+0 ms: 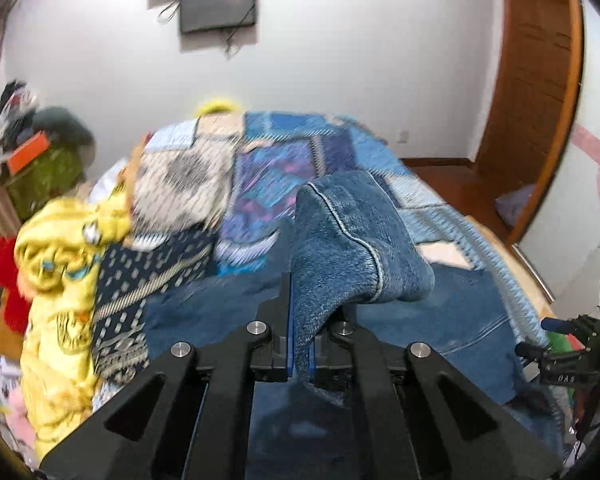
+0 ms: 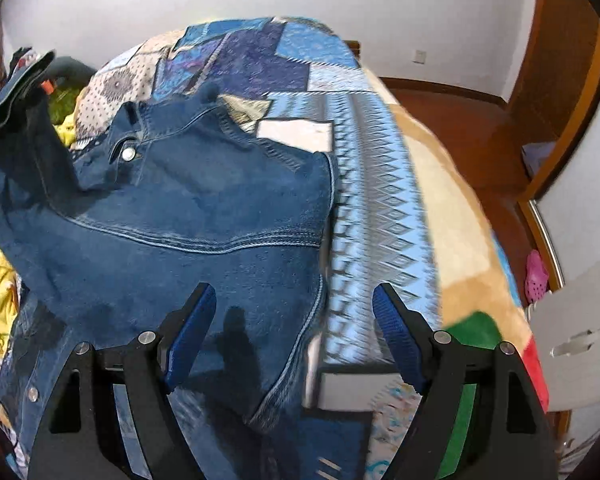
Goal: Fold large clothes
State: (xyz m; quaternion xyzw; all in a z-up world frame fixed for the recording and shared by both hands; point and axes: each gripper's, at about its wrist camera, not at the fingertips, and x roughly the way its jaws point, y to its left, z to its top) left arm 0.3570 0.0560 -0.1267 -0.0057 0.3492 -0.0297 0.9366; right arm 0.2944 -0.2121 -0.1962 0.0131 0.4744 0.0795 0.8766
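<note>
Two grippers noted. Denim jacket (image 2: 188, 216) spread over patchwork quilt (image 2: 372, 208), centre frame. Step judged: sleeve fold-in under way; sleeve cuff (image 1: 340, 240) lifted, centre of left view. Left gripper (image 1: 300, 344) clamped tight on cuff fabric. Right gripper (image 2: 294, 332) held wide apart above jacket hem, nothing gripped. Next move judged: cuff to be carried across jacket body, then released flat.

A patchwork blue quilt (image 2: 300, 60) covers the bed, with a yellow garment (image 1: 56, 280) heaped at its left edge.
</note>
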